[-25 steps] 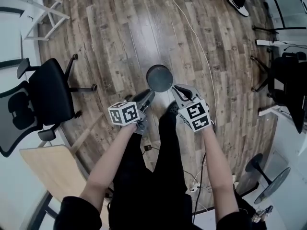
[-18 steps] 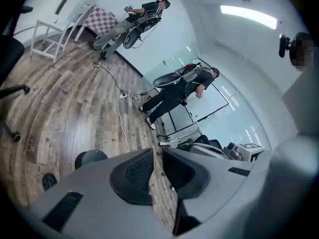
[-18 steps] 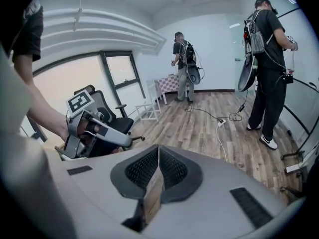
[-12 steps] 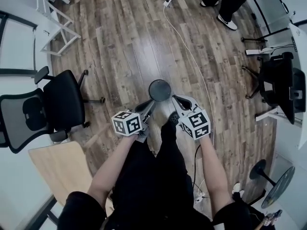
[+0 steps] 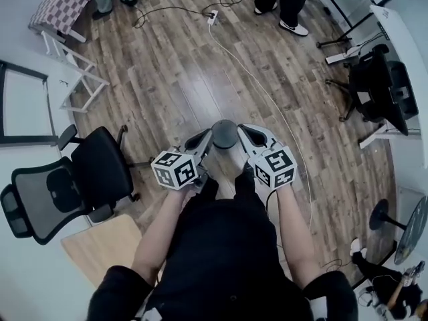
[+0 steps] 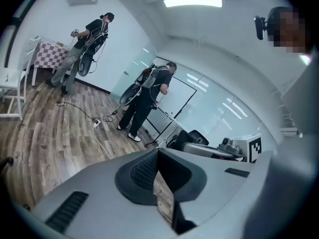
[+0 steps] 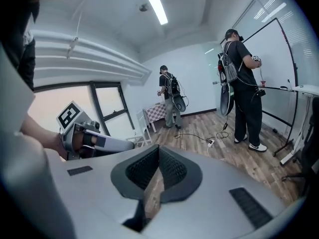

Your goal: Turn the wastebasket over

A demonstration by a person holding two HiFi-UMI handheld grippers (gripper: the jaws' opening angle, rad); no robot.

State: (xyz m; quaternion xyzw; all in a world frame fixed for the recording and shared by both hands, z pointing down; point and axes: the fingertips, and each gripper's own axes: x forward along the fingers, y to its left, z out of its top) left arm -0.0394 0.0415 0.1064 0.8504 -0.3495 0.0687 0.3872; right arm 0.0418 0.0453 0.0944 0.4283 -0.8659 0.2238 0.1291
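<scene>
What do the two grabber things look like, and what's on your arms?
The left gripper and right gripper are smooth grey shells with dark ribbed pads at the tips. Each carries a white cube printed with black square markers. Black sleeves cover the upper arms.

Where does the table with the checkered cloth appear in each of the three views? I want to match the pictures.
Head view: checkered table, in the top left corner.
Left gripper view: checkered table, at the left side, above the middle.
Right gripper view: checkered table, near the centre, by the far wall.
Shared landmark: the white power strip on the floor.
</scene>
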